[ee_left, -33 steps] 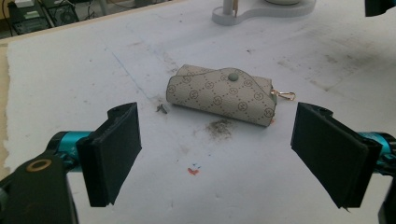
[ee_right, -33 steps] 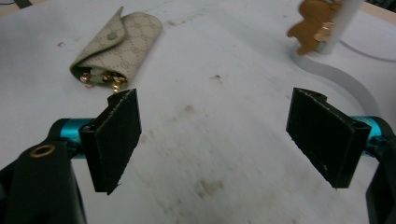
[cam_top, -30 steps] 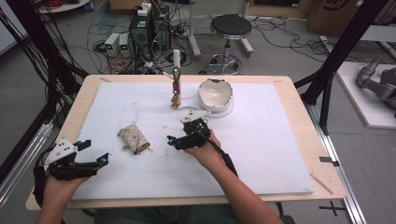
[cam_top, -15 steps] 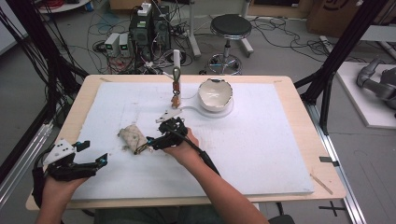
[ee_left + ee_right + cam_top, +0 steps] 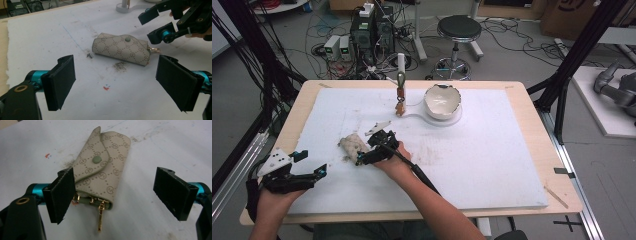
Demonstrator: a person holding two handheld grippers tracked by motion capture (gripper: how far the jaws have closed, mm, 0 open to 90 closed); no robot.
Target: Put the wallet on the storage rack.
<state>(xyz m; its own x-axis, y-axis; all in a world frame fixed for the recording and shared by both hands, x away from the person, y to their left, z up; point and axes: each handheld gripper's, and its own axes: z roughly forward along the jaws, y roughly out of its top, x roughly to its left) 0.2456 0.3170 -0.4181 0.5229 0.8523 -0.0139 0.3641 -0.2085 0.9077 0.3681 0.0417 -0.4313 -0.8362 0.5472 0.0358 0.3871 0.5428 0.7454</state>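
On the white surface [image 5: 492,150], left of centre, a beige patterned key pouch [image 5: 352,146] lying flat, flap snapped shut, gold hooks [image 5: 100,216] poking from its open end. Right hand-held gripper [image 5: 371,152] just beside that end, released, jaws spread wide around the pouch but not touching. Left hand-held gripper [image 5: 309,170] well apart near the front edge, likewise released, grasping nothing. Approach about done; closing on the pouch and lifting it not yet begun, by the look of it.

The right gripper [image 5: 362,159] has moved left to the key pouch [image 5: 353,146].
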